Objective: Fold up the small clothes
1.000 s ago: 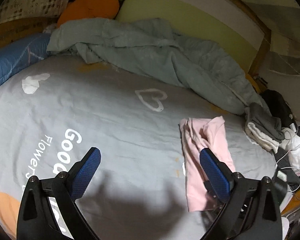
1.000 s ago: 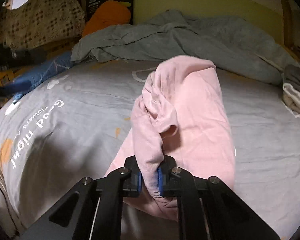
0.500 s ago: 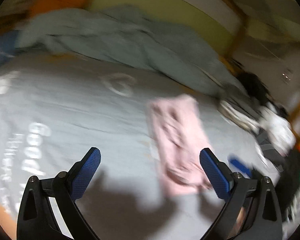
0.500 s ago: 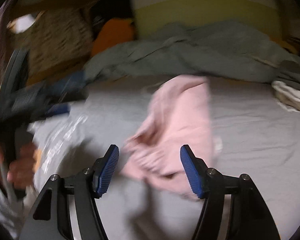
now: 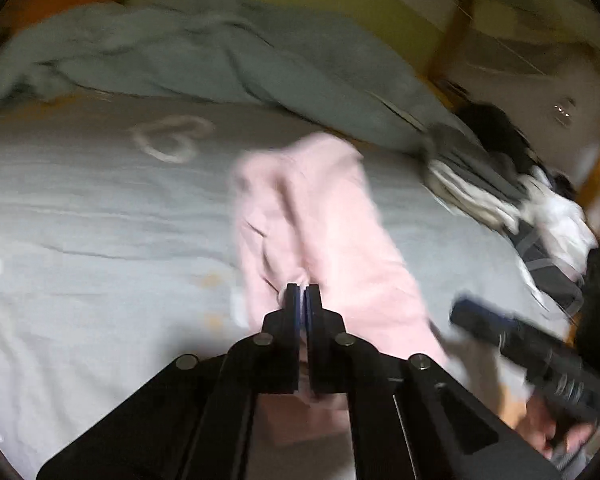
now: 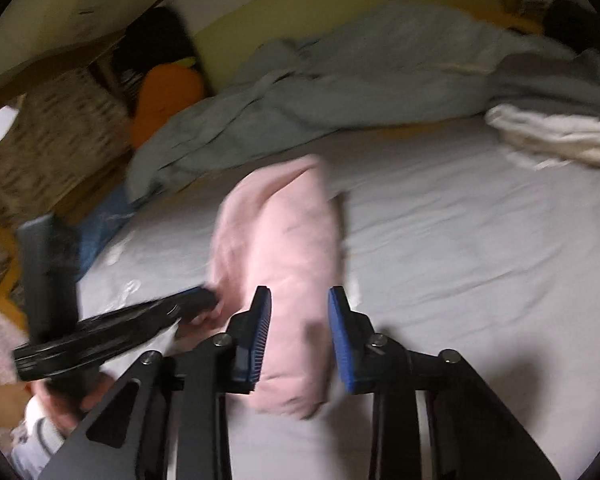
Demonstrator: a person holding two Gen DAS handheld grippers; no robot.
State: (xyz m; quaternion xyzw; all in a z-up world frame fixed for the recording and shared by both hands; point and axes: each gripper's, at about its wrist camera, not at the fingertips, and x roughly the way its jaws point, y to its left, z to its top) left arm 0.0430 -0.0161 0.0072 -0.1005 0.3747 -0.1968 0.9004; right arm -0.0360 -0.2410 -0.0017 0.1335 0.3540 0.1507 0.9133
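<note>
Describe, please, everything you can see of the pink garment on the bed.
The pink garment is soft, pale knit-looking cloth, folded into a long narrow bundle with rumpled layers, lying on the grey sheet. The left gripper is shut at its near edge; whether it pinches cloth is unclear. The right gripper straddles the near end, jaws closing, pads apparently not yet pressing.

Left gripper (image 5: pixel 302 294) jaws now closed over pink garment (image 5: pixel 324 216).

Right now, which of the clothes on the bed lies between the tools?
The pink garment, alone mid-bed; the white and grey clothes are piled at the bed's edge.
</note>
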